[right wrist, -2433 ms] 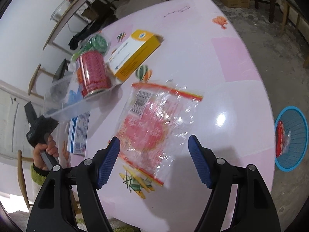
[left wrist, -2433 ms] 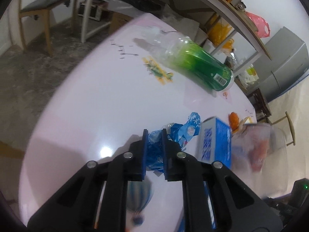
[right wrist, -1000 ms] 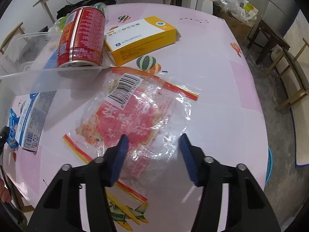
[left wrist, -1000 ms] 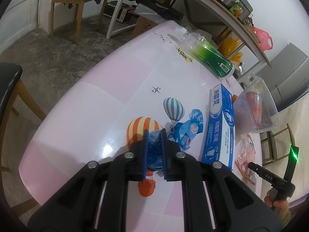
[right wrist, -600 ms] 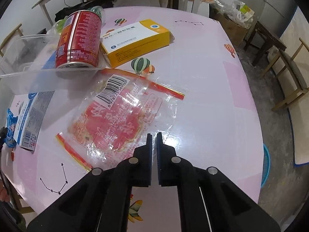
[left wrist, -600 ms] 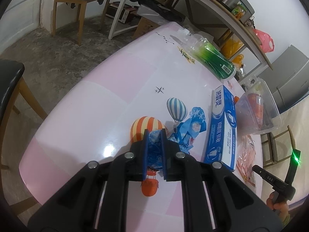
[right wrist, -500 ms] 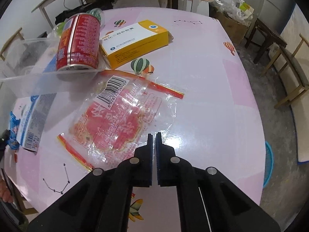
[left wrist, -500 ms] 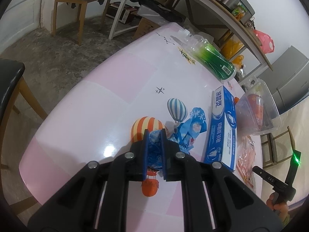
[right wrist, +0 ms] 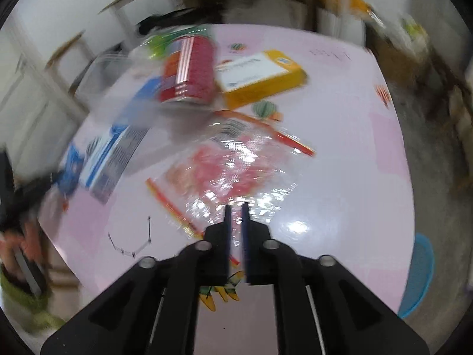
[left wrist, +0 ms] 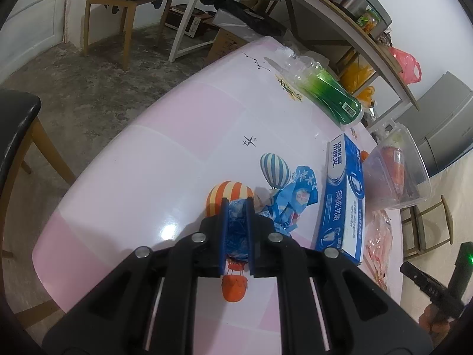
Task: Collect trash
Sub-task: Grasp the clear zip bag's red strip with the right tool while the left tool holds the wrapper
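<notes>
Left view: left gripper (left wrist: 236, 204) pinches a crumpled blue wrapper (left wrist: 291, 198) near the table's (left wrist: 165, 148) near edge, over a striped balloon print.
Fingers: squeezed tight, wrapper stuffed between them.
Box: a blue box (left wrist: 344, 198) lies just right of the wrapper.
Bottle: a green bottle (left wrist: 322, 94) lies on its side near the far edge.
Tub: a clear tub (left wrist: 414, 159) sits at the right edge with a red can inside.
Right view: blurry; right gripper (right wrist: 235, 208) sits at the near end of a clear bag (right wrist: 233, 171) with red print, mid-table.
Fingers: narrow gap; they have just been opening a bit, with the bag's edge between them; I cannot tell if they press it.
Can: the red can (right wrist: 187, 71) lies beside a yellow box (right wrist: 261, 74) toward the far edge.
Bin: a blue bin (right wrist: 419, 275) stands on the floor past the right edge.
</notes>
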